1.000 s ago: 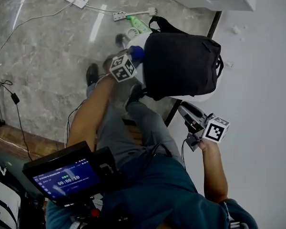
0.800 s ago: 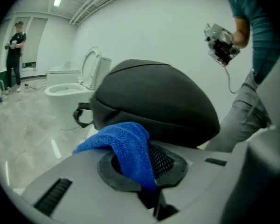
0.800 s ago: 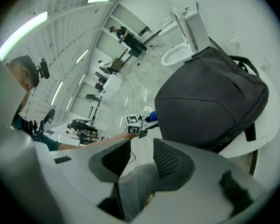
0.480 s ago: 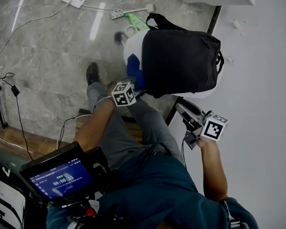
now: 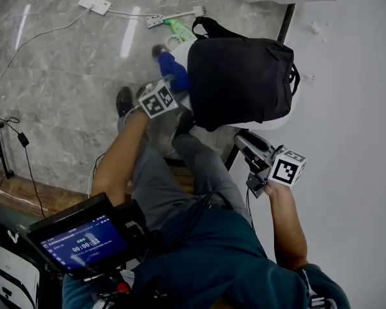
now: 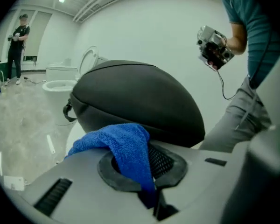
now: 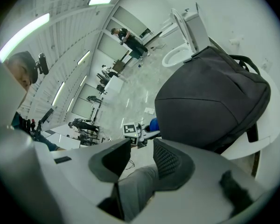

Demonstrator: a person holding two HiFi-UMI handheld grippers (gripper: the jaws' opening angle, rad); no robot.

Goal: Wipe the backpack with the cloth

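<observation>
**A:** One backpack (image 5: 241,82), black, fills the upper middle of the head view and sits on a white base (image 7: 254,146). How far along are we?

**B:** Mid-wipe, I'd judge. The left gripper (image 5: 171,84) is at the bag's left flank.

**A:** And the other one?

**B:** The right gripper (image 5: 241,139) hangs just below the bag, right of centre. Its jaws stand apart with nothing between them, and it is clear of the bag.

**A:** The left claw?

**B:** Clenched on the blue cloth (image 5: 170,68), which droops over the jaws right by the bag's near side. Whether it is touching the fabric, I cannot tell.

**A:** What is left to do?

**B:** Nothing shows which parts are already wiped. The cloth is only at the left edge, so the top and right side probably remain.
</observation>
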